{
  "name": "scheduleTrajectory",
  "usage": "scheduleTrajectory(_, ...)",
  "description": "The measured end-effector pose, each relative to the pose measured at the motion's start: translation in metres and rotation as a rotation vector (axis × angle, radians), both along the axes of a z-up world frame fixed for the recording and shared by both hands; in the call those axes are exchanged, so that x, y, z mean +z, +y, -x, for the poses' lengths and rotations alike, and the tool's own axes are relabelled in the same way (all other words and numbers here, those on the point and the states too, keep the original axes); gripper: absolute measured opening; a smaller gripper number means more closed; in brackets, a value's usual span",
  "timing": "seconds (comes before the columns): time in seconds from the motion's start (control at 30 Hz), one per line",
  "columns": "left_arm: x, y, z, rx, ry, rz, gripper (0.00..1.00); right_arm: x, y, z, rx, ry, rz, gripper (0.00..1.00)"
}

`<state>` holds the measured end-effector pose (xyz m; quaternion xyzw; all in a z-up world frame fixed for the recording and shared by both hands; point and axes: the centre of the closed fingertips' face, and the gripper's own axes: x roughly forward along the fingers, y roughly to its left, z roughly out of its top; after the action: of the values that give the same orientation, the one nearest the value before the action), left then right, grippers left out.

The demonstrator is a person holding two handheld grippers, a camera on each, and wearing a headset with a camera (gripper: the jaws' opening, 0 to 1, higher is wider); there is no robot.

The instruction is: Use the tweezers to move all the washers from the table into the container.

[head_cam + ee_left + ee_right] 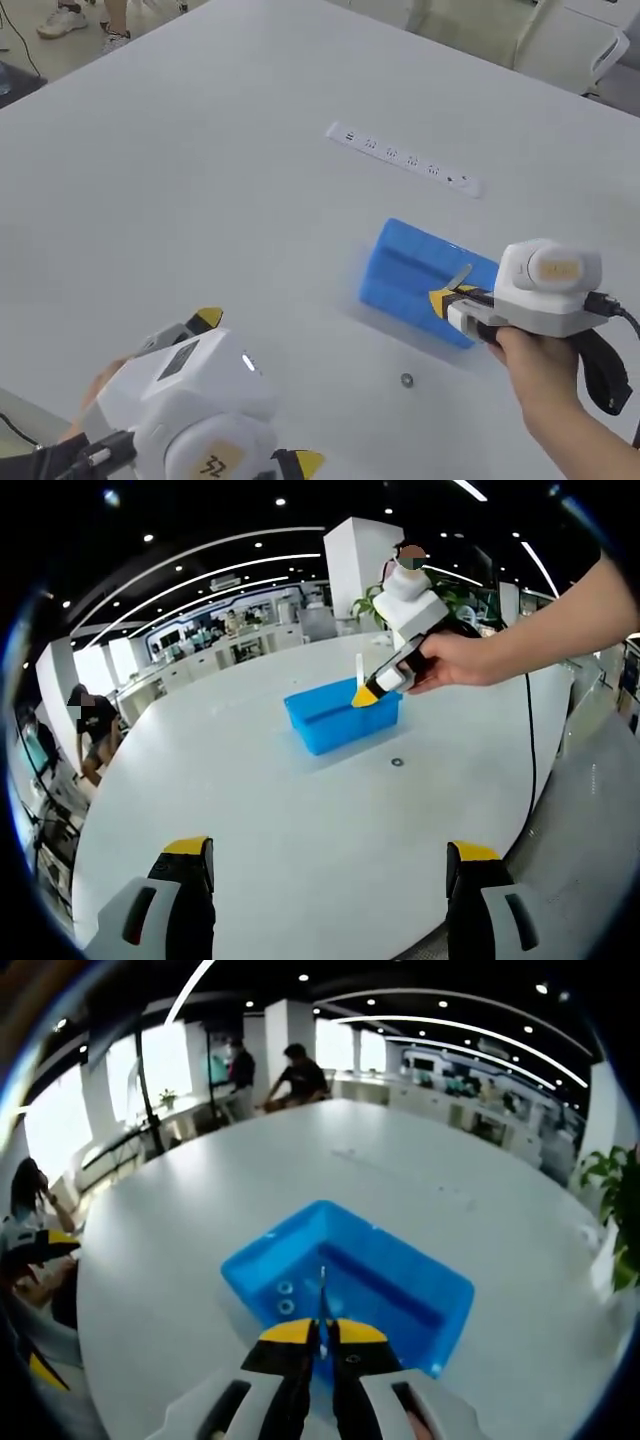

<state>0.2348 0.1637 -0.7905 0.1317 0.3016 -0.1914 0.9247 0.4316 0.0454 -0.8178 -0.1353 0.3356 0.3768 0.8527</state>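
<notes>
**Right gripper holding tweezers over the blue container**

The right gripper (322, 1332) is pressing its jaws together on the tweezers (322, 1295); the thin tips are pointing out over the blue container (400, 1300); a hand (540, 365) is gripping it from behind. Two washers (285, 1287) are lying inside the container near one corner; a loose washer (406, 379) is sitting on the white table (200, 180), near the container's side closest to the person but apart from it. The left gripper (253, 390) is hovering over the near part of the table, well apart from the container, its jaws spread wide and holding nothing; a power strip (400, 157) is lying beyond the container.
</notes>
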Motion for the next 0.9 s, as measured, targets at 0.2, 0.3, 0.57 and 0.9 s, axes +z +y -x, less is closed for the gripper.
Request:
scheduleTrajectory(0.2,0.001,0.0,0.0,-0.001,-0.003,-0.004,0.99,0.011,-0.001,0.0,-0.009,-0.01,-0.032,0.03)
scheduleTrajectory(0.3,0.001,-0.001,0.0,-0.002,-0.004,-0.005,0.99,0.021,-0.001,0.002,-0.014,-0.015,-0.052,0.03)
scheduleTrajectory(0.57,0.002,-0.002,0.0,-0.008,-0.012,-0.014,0.99,0.042,-0.003,0.009,-0.039,-0.043,-0.096,0.03)
scheduleTrajectory(0.9,0.003,-0.002,0.0,-0.009,-0.016,-0.017,0.99,0.066,-0.005,0.022,-0.043,-0.073,-0.153,0.03)
